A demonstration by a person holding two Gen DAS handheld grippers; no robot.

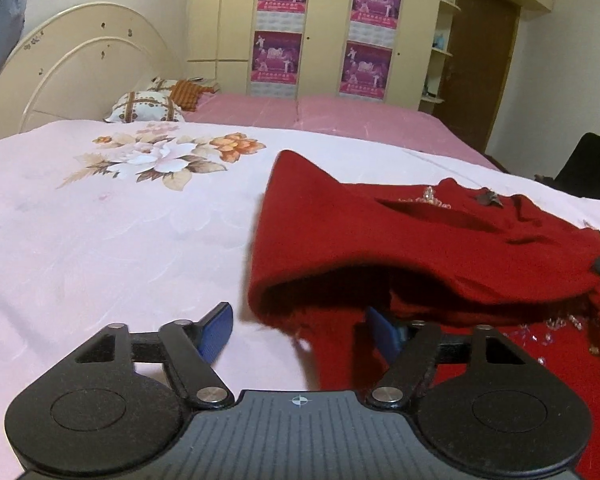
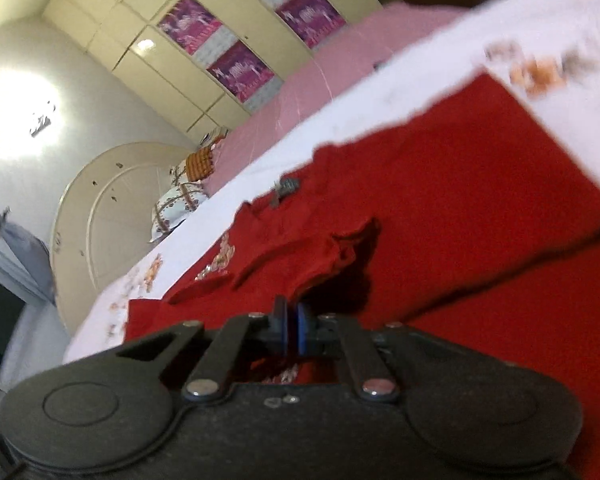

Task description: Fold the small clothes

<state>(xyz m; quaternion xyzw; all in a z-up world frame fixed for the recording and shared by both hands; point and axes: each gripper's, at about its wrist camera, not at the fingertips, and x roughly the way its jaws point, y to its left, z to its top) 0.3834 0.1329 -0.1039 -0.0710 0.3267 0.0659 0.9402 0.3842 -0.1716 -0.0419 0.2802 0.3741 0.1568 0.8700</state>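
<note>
A red knit garment [image 1: 400, 240] with beaded trim lies on the pale pink floral bedspread [image 1: 112, 232], its top layer folded over and lifted at the near edge. My left gripper [image 1: 300, 330] is open, its blue pads either side of the garment's near left corner; the right pad sits under the raised fold. In the right wrist view, tilted sideways, my right gripper [image 2: 290, 328] is shut on a bunched edge of the red garment [image 2: 460, 184] and holds it up off the bed.
A cream headboard [image 1: 76, 72] and patterned pillows [image 1: 144, 108] stand at the far left. A pink sheet [image 1: 320, 120] covers the far half of the bed. Wardrobes with purple posters [image 1: 280, 28] line the back wall. A dark bundle [image 1: 588, 168] sits at the right.
</note>
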